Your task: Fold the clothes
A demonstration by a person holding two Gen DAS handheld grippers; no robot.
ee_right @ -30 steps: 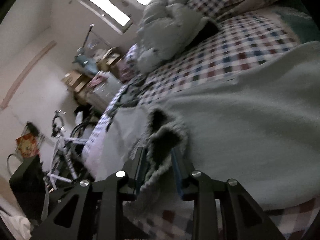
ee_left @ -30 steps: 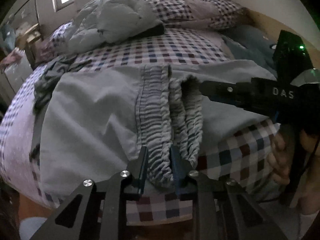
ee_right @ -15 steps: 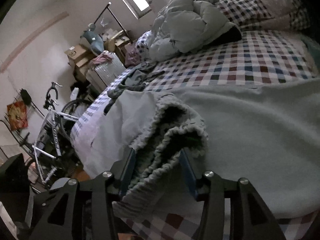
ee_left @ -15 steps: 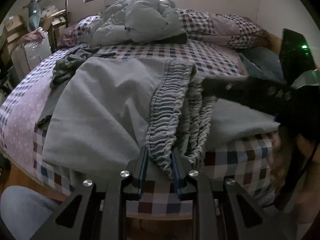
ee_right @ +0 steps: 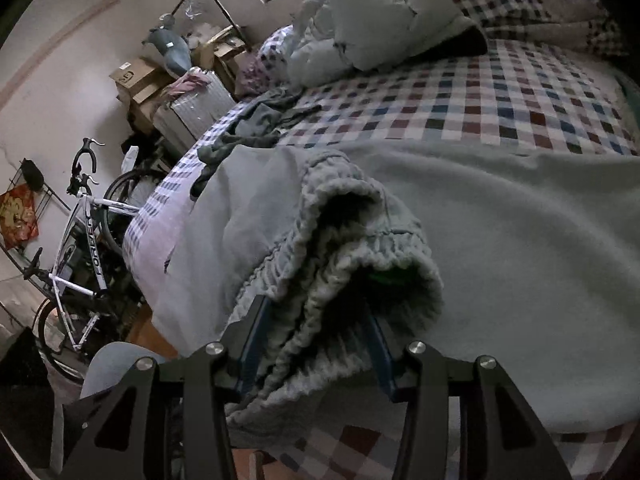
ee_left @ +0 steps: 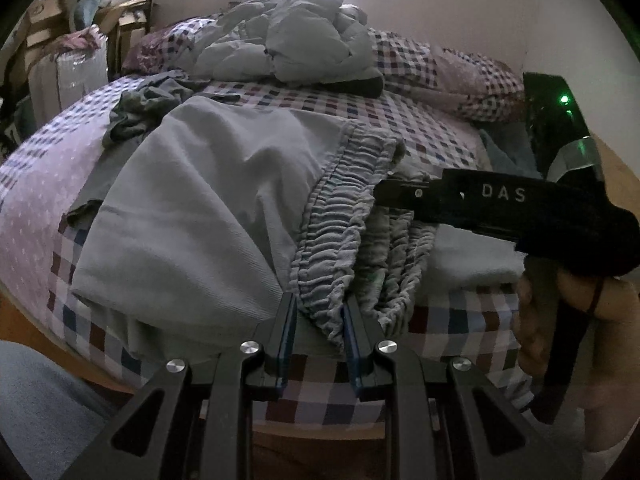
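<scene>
- Trousers (ee_left: 208, 208) – pale grey, lying across the near edge of the bed (ee_left: 452, 320), waistband (ee_left: 336, 240) bunched and facing the person.
- Left gripper (ee_left: 319, 322) clamped on one ruffled fold of the waistband; fold hangs between the blue pads just past the mattress edge.
- Right gripper (ee_right: 310, 330): jaws have just been opening; the waistband's doubled layers sit between them, and whether the pads press the cloth I cannot tell.
- In the left view the right gripper comes in from the right, tip buried in the waistband just beside the left one's fold; a hand (ee_left: 560, 320) holds its handle.
- Trouser legs spread away to left and right over the check sheet.
- Open sheet beyond the trousers up to the duvet (ee_left: 304, 48) heaped by the pillows (ee_left: 452, 72).
- Dark crumpled garment (ee_left: 144, 112) at the trousers' far left corner, touching or nearly so.
- Left of the bed is tight – bicycle (ee_right: 80, 240) and boxes (ee_right: 140, 80) close to its side.
</scene>
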